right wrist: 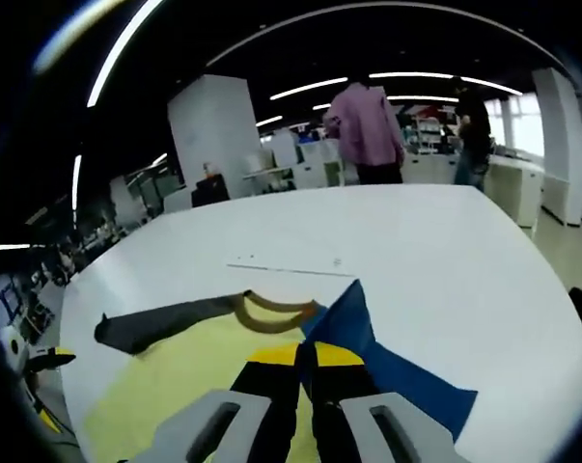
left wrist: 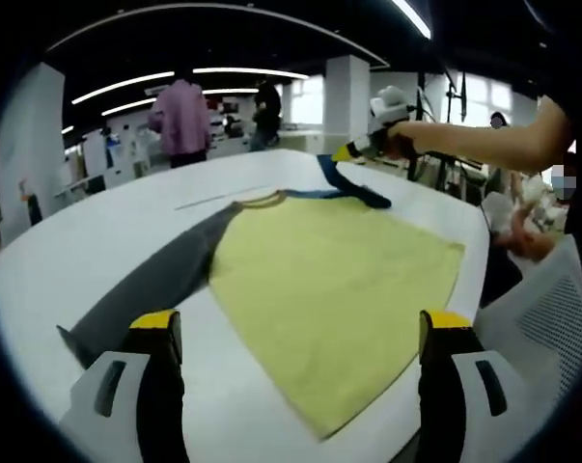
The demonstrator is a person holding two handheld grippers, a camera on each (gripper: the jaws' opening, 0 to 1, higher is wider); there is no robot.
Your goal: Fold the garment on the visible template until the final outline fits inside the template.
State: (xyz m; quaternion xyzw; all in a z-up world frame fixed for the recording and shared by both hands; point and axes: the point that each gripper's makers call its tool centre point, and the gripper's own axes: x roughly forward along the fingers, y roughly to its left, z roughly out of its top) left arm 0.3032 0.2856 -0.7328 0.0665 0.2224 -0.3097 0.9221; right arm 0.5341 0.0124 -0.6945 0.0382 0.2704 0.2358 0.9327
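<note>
A garment lies spread on the white table point(left wrist: 97, 241), with a yellow body point(left wrist: 339, 270), a grey sleeve point(left wrist: 165, 280) and a blue sleeve point(left wrist: 353, 188). My left gripper point(left wrist: 300, 333) hovers open over the near hem, holding nothing. At the far side, my right gripper point(left wrist: 346, 152) is shut on the blue sleeve and lifts its end off the table. In the right gripper view, the right gripper point(right wrist: 305, 355) pinches the blue sleeve point(right wrist: 377, 352) beside the brown collar point(right wrist: 271, 311). The grey sleeve point(right wrist: 170, 323) stretches left of the yellow body point(right wrist: 189, 381).
A thin faint line point(right wrist: 281, 270) is marked on the table beyond the collar. A white mesh chair point(left wrist: 541, 309) stands at the table's right edge. A person in a pink shirt point(left wrist: 180, 116) and another person point(left wrist: 267, 108) stand past the far edge.
</note>
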